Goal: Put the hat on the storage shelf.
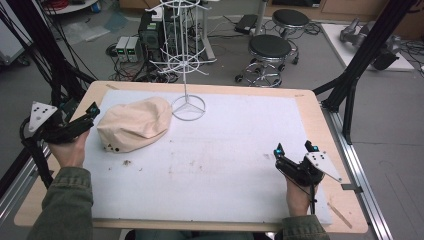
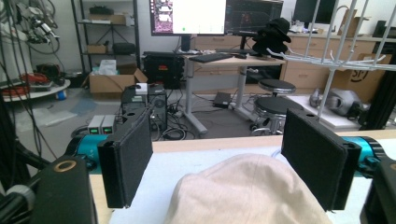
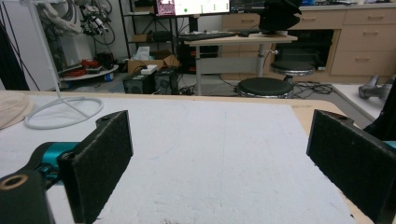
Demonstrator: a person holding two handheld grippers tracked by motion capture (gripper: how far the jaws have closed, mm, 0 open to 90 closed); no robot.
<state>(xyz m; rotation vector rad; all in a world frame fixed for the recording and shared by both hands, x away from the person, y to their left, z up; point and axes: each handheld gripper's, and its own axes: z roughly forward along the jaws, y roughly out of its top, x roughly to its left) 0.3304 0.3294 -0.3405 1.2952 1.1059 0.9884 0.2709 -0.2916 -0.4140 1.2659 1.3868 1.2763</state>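
Wooden counter (image 1: 310, 107), most of its top covered by a white mat (image 1: 225, 150) with a few brown specks and smudges near the middle. White wire display rack (image 1: 186, 55) stands upright at the far side of the mat, thin pole rising from a ring base with three spokes; wire arms branch out higher up. In the right gripper view the ring base (image 3: 63, 112) lies far left on the mat.

Beige cloth hat (image 1: 134, 123) lies on the left part of the mat, crown up, just beside the rack's ring base, its right edge close to the ring but whether they touch is unclear. Small dark dots at its near edge.

Left claw (image 1: 82, 117) held in the person's left hand (image 1: 70, 150) at the counter's left edge, pointing right toward the hat, close to its left side. Left gripper view: both black pads wide apart, released, with the hat's crown (image 2: 247, 191) low between them; pads not pressing the fabric.

Right claw (image 1: 295, 150) in the right hand (image 1: 297, 195) over the near right of the mat, well apart from the hat and rack. Right gripper view: jaws spread wide, released, bare mat (image 3: 210, 149) between them.

Green sleeves at the bottom edge. Behind the counter: black stools, computer boxes, cables on the floor.
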